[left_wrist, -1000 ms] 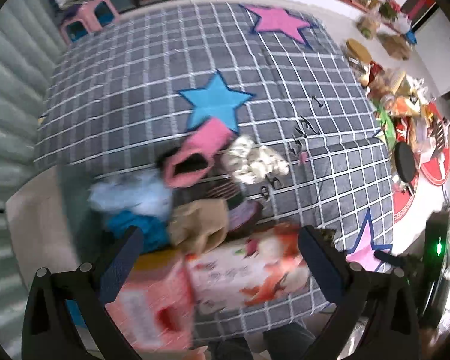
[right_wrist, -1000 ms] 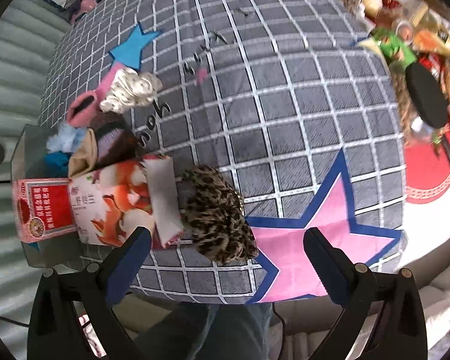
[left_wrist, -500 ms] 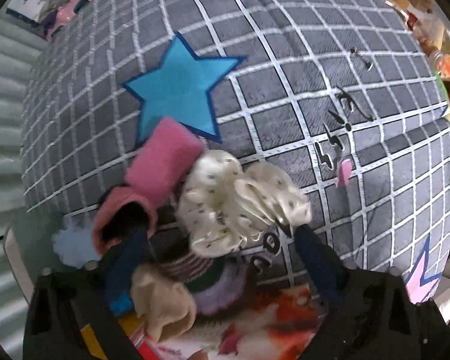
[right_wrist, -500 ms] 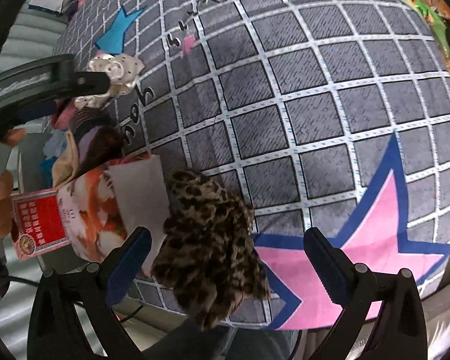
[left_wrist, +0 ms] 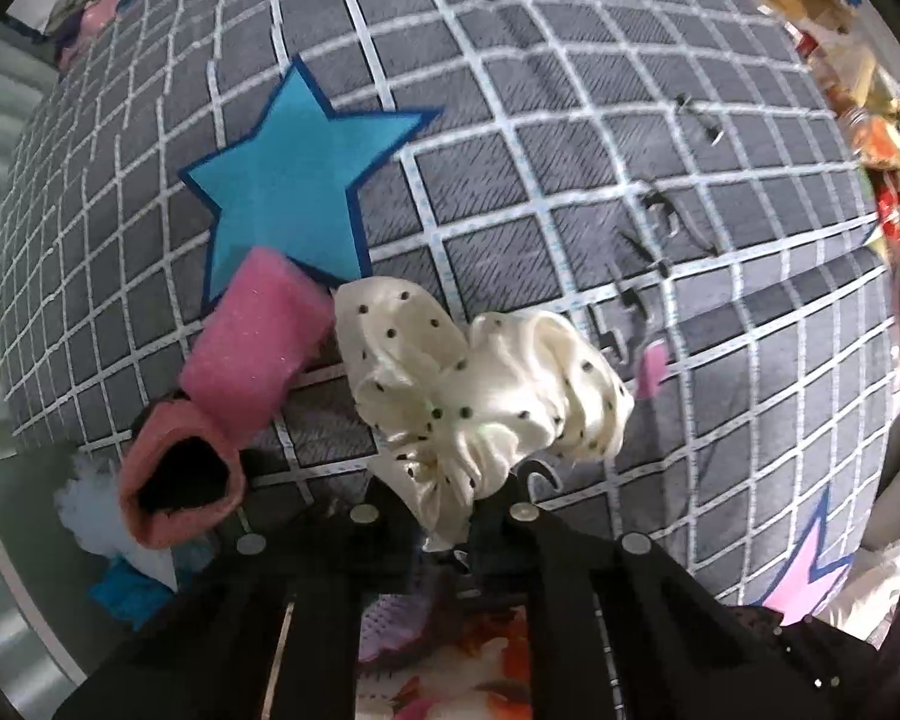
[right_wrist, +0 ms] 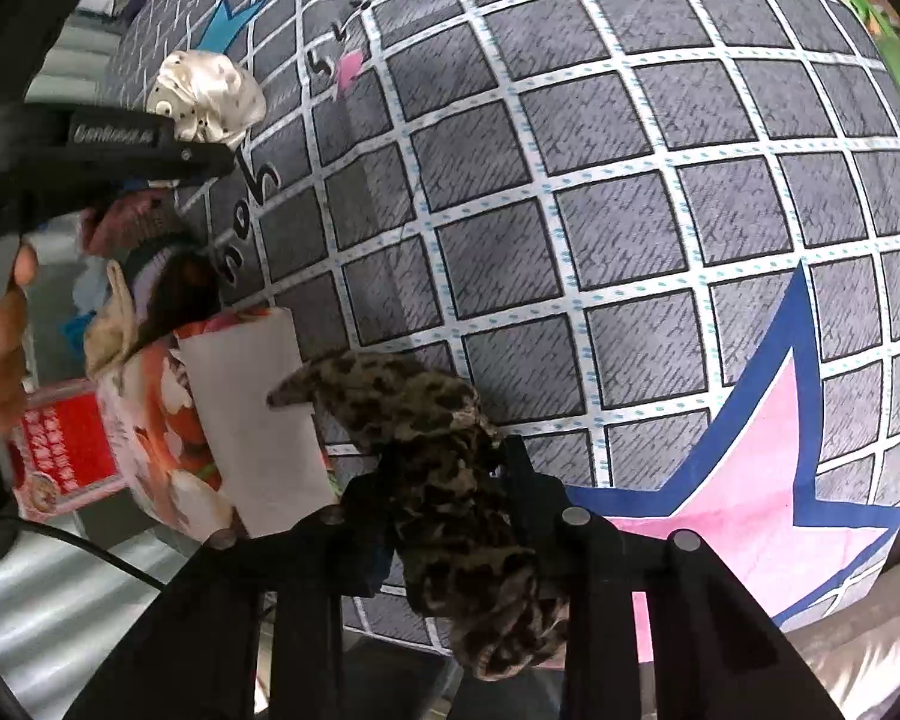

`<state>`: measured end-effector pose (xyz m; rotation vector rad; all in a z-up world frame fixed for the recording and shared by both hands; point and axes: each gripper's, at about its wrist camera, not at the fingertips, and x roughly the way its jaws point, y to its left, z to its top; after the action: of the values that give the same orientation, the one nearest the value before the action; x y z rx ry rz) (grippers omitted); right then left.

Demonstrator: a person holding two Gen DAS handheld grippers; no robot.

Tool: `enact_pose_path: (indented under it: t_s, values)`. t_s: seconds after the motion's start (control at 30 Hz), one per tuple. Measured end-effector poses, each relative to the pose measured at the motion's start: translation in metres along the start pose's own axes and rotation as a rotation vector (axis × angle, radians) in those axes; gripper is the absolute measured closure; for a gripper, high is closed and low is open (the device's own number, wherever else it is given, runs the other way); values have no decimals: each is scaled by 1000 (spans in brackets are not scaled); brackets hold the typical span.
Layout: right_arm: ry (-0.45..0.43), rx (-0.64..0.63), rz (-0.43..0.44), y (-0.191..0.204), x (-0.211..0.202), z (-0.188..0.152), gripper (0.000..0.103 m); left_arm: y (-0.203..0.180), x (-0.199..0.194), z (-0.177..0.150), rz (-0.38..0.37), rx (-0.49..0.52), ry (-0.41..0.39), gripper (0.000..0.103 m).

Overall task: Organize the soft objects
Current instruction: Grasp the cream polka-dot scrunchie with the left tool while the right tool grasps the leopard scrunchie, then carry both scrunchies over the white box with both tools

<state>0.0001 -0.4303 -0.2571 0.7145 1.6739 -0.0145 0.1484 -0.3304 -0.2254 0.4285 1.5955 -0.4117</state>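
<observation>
On the grey checked bedspread (left_wrist: 570, 120) lies a cream scrunchie with black dots (left_wrist: 480, 384). My left gripper (left_wrist: 444, 516) is shut on its near edge, pointing straight down. The same scrunchie (right_wrist: 207, 96) shows in the right wrist view, with the left gripper's black arm (right_wrist: 108, 150) across it. A leopard-print scrunchie (right_wrist: 450, 468) sits near the bed's front edge, and my right gripper (right_wrist: 444, 504) is shut on it.
A pink sock (left_wrist: 222, 390) lies left of the cream scrunchie. Beside it are a purple knit item (left_wrist: 396, 618), a beige cloth (right_wrist: 111, 324), tissue packs (right_wrist: 210, 414) and a red box (right_wrist: 60, 450). Clutter fills the floor at right (left_wrist: 858, 90).
Both grippers came down and went from wide open to shut, the left on the cream scrunchie, the right on the leopard-print one.
</observation>
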Motion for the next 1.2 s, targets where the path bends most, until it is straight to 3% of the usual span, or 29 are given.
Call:
enact_pose_path:
  t_s: [0.3,0.5,1.2]
  values:
    - [-72,14,16,-14,-41,5,70,17,-57,-7,-32,-12,-112,91]
    - [-116,-3,20,7,-64,8,69,32,-92,-13,-35,-40,-171,91]
    - [-220,-256,-24,154,-98,22,69,119,-150,-88,8,-171,-329,91]
